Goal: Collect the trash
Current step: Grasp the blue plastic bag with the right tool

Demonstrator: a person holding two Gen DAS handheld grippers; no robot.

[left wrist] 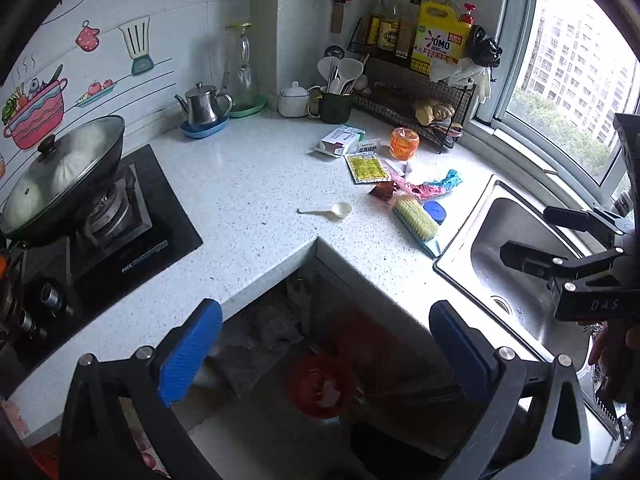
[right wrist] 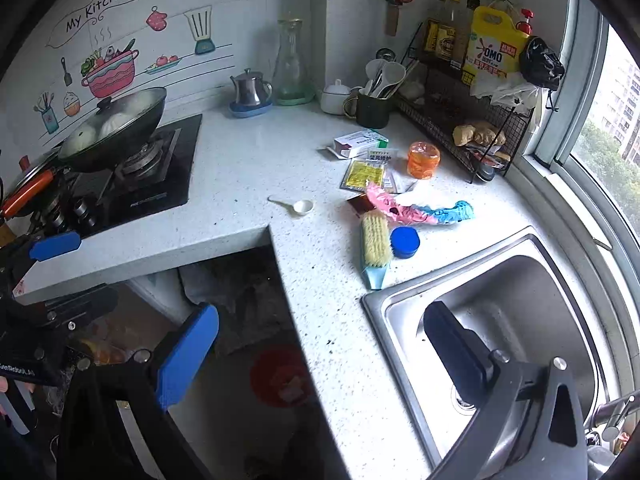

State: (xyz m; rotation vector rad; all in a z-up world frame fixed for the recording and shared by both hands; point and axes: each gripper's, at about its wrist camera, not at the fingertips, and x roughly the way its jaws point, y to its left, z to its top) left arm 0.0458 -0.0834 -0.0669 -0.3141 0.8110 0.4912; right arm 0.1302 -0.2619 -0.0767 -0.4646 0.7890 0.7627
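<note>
I hold my left hand-held gripper (left wrist: 326,356) spread wide and empty, over the inner corner of the desk (left wrist: 248,184), above the floor gap. My right hand-held gripper (right wrist: 320,354) is also spread and empty, near the sink (right wrist: 500,312). The trash lies near the back edge of the desk: a yellow packet (left wrist: 367,167), pink and blue wrappers (left wrist: 428,185), a small box (left wrist: 342,140). A brush (left wrist: 416,218) lies beside the sink.
</note>
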